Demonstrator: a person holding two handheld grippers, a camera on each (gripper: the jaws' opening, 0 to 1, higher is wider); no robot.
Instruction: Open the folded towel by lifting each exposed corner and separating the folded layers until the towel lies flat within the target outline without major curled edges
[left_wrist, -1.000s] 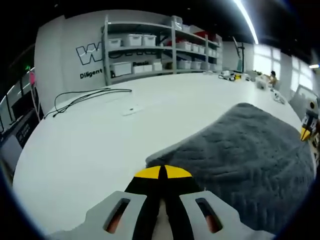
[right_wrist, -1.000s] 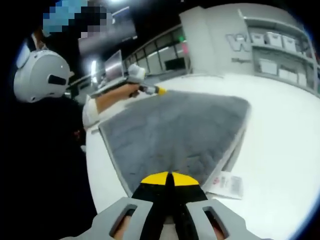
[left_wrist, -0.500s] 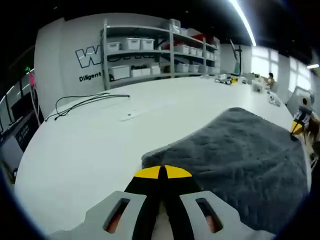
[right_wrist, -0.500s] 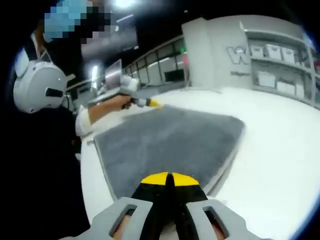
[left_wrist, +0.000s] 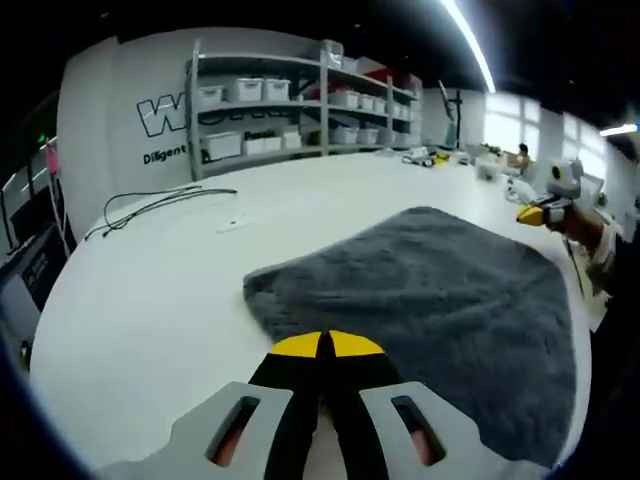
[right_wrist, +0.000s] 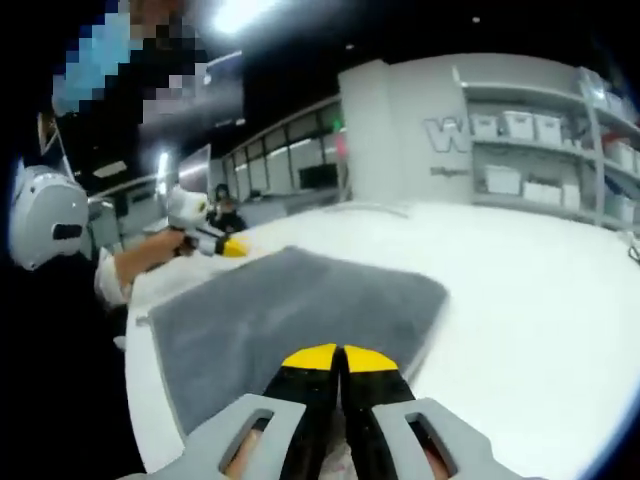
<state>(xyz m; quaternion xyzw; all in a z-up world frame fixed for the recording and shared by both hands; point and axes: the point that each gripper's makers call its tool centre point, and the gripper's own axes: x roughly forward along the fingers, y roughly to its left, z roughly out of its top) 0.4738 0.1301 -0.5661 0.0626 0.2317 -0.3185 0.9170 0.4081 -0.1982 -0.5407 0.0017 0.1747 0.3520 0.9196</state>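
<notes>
Both my grippers, left gripper (left_wrist: 320, 343) and right gripper (right_wrist: 340, 357), stay pinched on near corners of the grey towel (left_wrist: 430, 290). It has drawn closer, lifting off the white table (left_wrist: 150, 290); label now hidden. Unfolding underway.

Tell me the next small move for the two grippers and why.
Probably lower both and release. The grey towel looks spread in one layer on the white table, and the left gripper and right gripper show jaws closed at its near edges, whether gripping cloth I cannot tell.
</notes>
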